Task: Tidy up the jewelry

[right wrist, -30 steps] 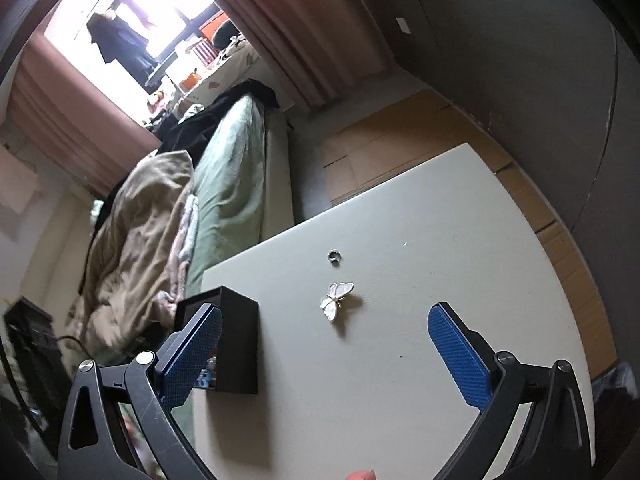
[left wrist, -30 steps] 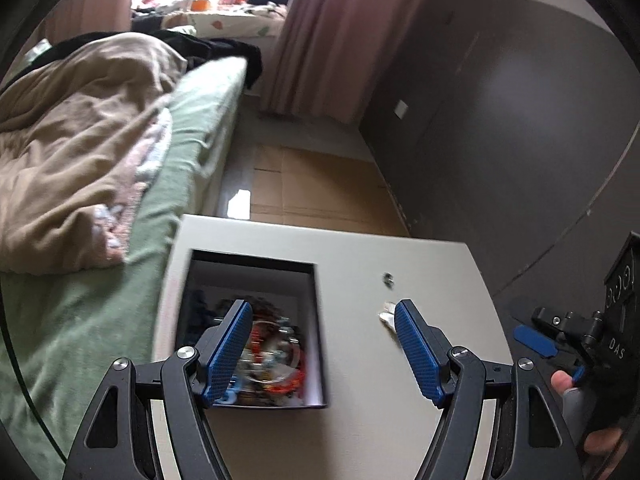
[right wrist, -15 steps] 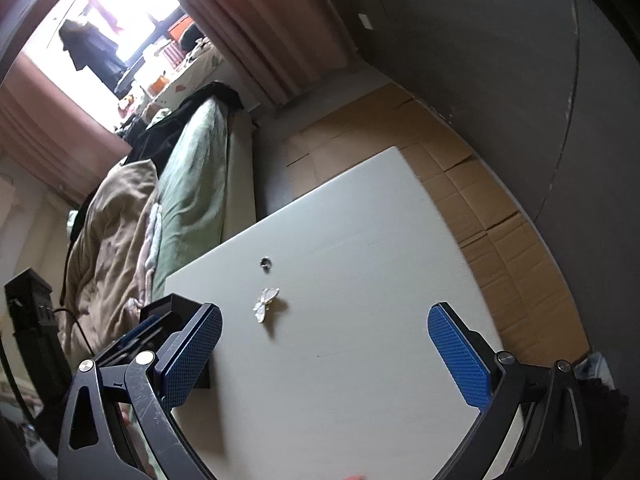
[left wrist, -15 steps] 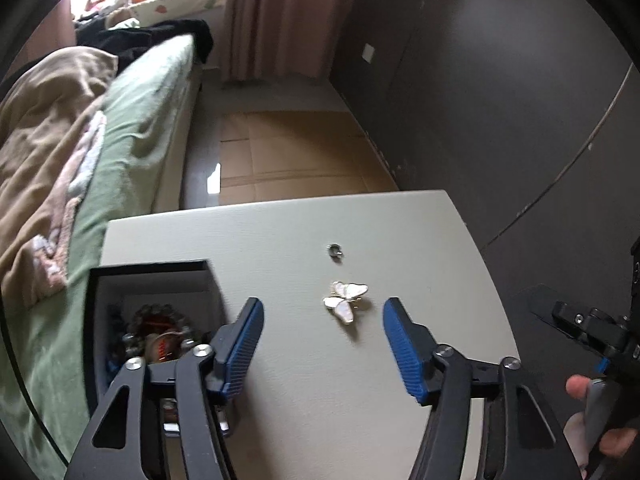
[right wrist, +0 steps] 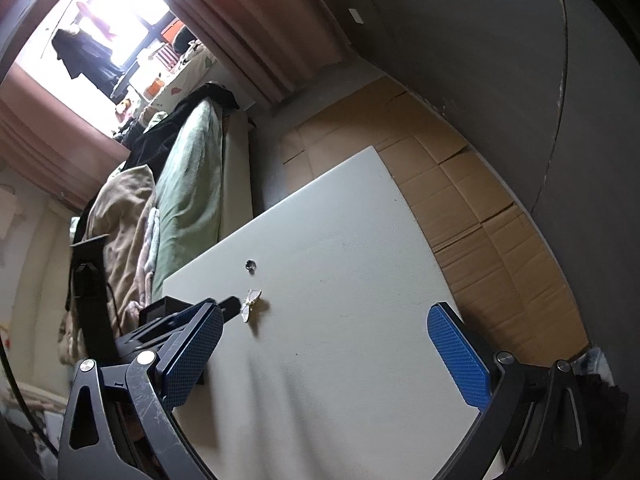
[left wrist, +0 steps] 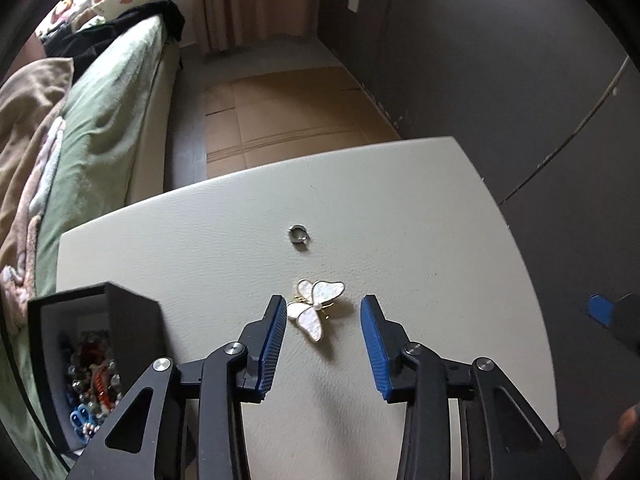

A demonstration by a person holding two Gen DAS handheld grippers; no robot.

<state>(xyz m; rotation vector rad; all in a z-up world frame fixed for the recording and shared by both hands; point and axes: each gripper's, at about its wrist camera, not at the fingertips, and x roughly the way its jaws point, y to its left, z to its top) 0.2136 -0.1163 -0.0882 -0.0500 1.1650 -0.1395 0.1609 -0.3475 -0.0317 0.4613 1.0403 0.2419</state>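
Left wrist view: left hand-held gripper (left wrist: 324, 318) pointed down at the pale tabletop (left wrist: 420, 216), jaws closing, white butterfly brooch (left wrist: 315, 309) lying flat between the blue pads (left wrist: 374, 346), nearer the left pad, not yet pressed. Small silver ring (left wrist: 297, 234) on the tabletop beyond the brooch, apart from it; open black jewelry box (left wrist: 116, 320) with beads inside at the tabletop's left edge. Right wrist view: right hand-held gripper (right wrist: 326, 346) spread wide and empty above bare tabletop, brooch (right wrist: 250, 305) beyond its left pad.
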